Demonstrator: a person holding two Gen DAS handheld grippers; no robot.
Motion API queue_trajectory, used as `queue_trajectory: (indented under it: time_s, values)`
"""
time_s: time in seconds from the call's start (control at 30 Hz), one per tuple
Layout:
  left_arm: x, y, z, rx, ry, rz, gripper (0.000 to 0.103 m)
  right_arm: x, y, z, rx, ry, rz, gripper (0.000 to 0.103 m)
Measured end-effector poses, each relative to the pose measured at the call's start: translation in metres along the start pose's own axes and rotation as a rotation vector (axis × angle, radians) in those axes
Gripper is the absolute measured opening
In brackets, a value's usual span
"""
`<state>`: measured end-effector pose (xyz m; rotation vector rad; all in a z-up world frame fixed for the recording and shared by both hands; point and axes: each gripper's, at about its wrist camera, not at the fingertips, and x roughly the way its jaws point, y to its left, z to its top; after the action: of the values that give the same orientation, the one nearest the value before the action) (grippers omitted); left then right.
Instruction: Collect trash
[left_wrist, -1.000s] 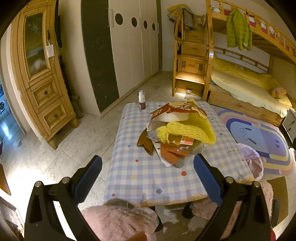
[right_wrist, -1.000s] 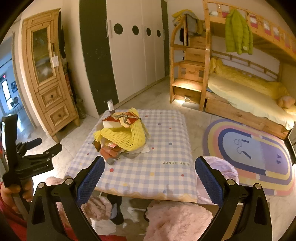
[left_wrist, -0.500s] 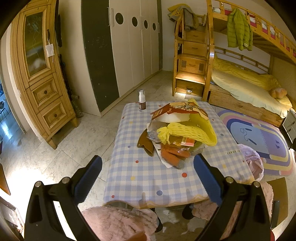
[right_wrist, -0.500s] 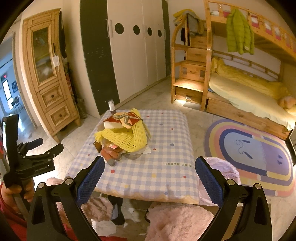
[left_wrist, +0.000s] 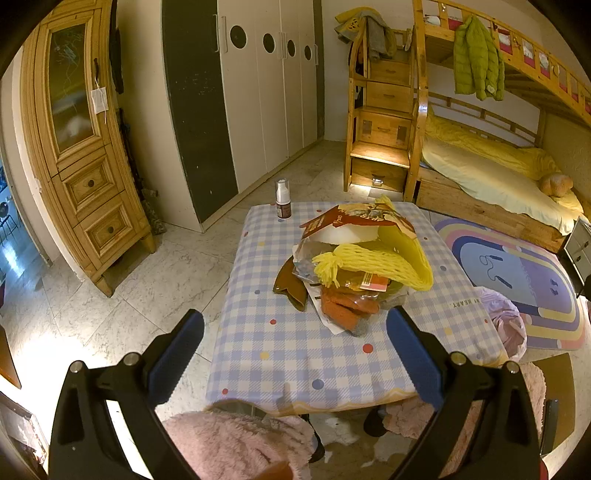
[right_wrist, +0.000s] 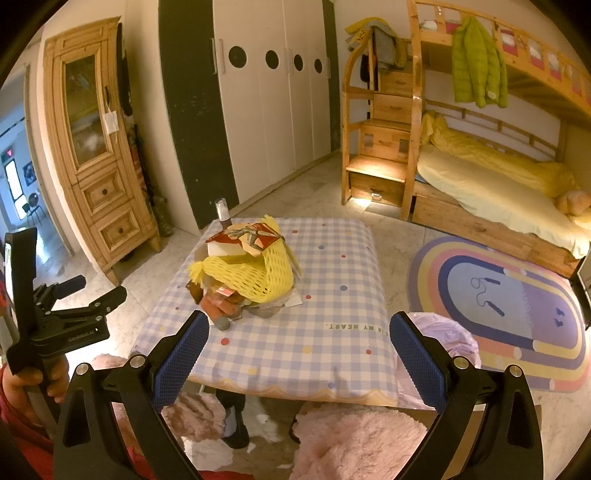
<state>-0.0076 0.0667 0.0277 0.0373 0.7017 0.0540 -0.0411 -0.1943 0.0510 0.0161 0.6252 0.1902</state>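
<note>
A heap of trash lies on the checked table: yellow foam netting, a torn red carton, orange wrappers and a brown scrap. The same trash heap shows left of centre on the checked table in the right wrist view. A small bottle stands at the table's far corner. My left gripper hovers open above the near table edge, short of the heap. My right gripper is open too, nothing between its fingers. The left gripper's body appears at the left, held by a hand.
A pale purple bag hangs at the table's right side. Pink fluffy stools sit under the near edge. A wooden cabinet stands left, wardrobes behind, a bunk bed and a striped rug right.
Both grippers have drifted slightly closer to the table; the trash heap has not moved and both stay open.
</note>
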Motion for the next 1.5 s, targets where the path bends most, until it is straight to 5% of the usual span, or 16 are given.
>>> queue_trajectory:
  time_s: [0.6,0.87,1.1,1.27,1.5]
  values:
    - [0.007,0.000,-0.002,-0.002,0.009,0.000,0.096,0.002,-0.004,0.001,0.057,-0.048,0.058,0.097]
    - [0.033,0.003,0.006,-0.005,-0.002,-0.026,0.096,0.042,0.002,0.009,0.064,0.035,0.069,0.097]
    - [0.059,-0.007,0.022,0.033,-0.024,-0.084,0.096,0.072,-0.003,0.019,0.024,-0.005,0.048,0.097]
    - [0.077,-0.029,0.035,0.112,-0.046,-0.136,0.074,0.094,-0.011,0.028,0.042,0.056,0.064,0.097]
    - [0.108,-0.052,0.045,0.162,-0.062,-0.161,0.071,0.114,-0.019,0.032,-0.041,-0.008,-0.032,0.096]
